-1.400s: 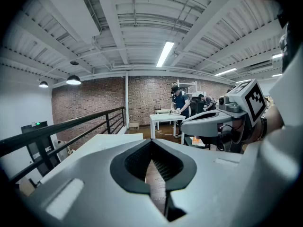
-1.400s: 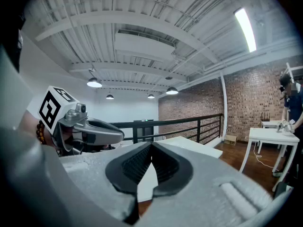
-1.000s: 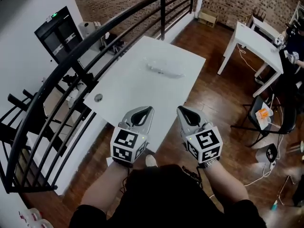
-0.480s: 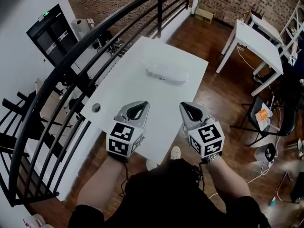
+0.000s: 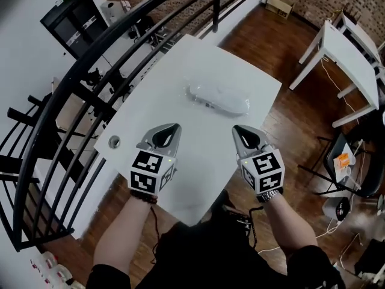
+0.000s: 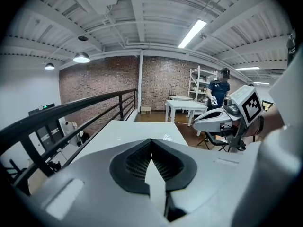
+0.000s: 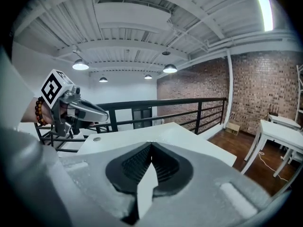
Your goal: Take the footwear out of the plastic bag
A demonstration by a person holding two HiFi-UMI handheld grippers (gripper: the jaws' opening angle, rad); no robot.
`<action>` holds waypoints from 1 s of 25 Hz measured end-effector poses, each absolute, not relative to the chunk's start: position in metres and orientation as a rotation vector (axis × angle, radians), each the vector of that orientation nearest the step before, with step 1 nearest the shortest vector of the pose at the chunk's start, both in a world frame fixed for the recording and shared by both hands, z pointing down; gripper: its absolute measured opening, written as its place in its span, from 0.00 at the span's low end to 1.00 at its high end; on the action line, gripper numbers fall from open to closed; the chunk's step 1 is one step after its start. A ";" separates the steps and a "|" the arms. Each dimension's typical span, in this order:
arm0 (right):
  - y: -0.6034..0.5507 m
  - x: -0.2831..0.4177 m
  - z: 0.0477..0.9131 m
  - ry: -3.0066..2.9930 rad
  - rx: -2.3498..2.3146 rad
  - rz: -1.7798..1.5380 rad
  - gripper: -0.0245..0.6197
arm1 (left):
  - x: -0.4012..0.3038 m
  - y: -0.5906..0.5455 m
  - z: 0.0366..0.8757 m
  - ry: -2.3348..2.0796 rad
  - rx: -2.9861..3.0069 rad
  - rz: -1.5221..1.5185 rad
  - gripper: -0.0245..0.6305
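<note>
Tabletop (image 5: 147, 116) carries plastic bag (image 5: 218, 99) beyond left tool (image 5: 172, 130) and right tool (image 5: 237, 131).

Your inventory: two grey two-jaw grippers, the left gripper (image 5: 172, 129) and the right gripper (image 5: 238, 130); two white rectangular tables, the near table (image 5: 180, 173) and the far table (image 5: 355, 59); one clear plastic bag (image 5: 203, 93) holding white footwear (image 5: 226, 101), pieces not countable; one round grey grommet (image 5: 114, 141); one black metal railing (image 5: 90, 71); one distant person in dark clothing (image 6: 218, 90).

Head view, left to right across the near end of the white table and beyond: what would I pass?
Round hole in the tabletop → left gripper → right gripper → second white table.
</note>
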State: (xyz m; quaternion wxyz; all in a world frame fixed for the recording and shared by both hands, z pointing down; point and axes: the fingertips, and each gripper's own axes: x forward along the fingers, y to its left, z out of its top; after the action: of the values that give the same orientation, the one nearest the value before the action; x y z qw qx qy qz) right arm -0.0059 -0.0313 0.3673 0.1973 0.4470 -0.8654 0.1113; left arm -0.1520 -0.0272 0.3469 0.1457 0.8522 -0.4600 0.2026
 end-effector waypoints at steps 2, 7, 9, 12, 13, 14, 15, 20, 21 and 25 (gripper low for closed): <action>-0.059 0.000 0.387 -2.406 1.215 0.335 0.02 | -0.153 -0.051 0.361 -1.345 2.400 0.611 0.06; -0.126 0.009 0.433 -2.371 1.146 0.374 0.02 | -0.155 -0.112 0.396 -1.387 2.291 0.666 0.08; -0.144 0.008 0.449 -2.359 1.114 0.385 0.02 | -0.157 -0.131 0.411 -1.391 2.253 0.692 0.10; -0.162 0.005 0.470 -2.335 1.069 0.405 0.03 | -0.160 -0.155 0.428 -1.393 2.209 0.735 0.13; -0.166 0.005 0.476 -2.325 1.056 0.415 0.04 | -0.162 -0.163 0.432 -1.396 2.196 0.745 0.13; -0.170 0.004 0.480 -2.315 1.046 0.423 0.06 | -0.164 -0.171 0.437 -1.400 2.184 0.754 0.14; -0.174 0.004 0.485 -2.305 1.039 0.428 0.07 | -0.167 -0.178 0.441 -1.404 2.171 0.761 0.14; -0.187 0.006 0.504 -2.267 1.014 0.439 0.07 | -0.176 -0.208 0.464 -1.401 2.118 0.800 0.16; -0.188 0.007 0.507 -2.262 1.008 0.437 0.07 | -0.176 -0.213 0.469 -1.396 2.110 0.806 0.16; -0.191 0.009 0.512 -2.252 0.992 0.413 0.09 | -0.178 -0.226 0.484 -1.376 2.086 0.836 0.18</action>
State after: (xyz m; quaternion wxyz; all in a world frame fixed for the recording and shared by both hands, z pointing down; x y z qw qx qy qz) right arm 0.0093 -0.1909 0.5119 0.3176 0.3768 -0.8559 0.1570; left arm -0.1784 -0.2265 0.4844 0.2506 0.7663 -0.5056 0.3072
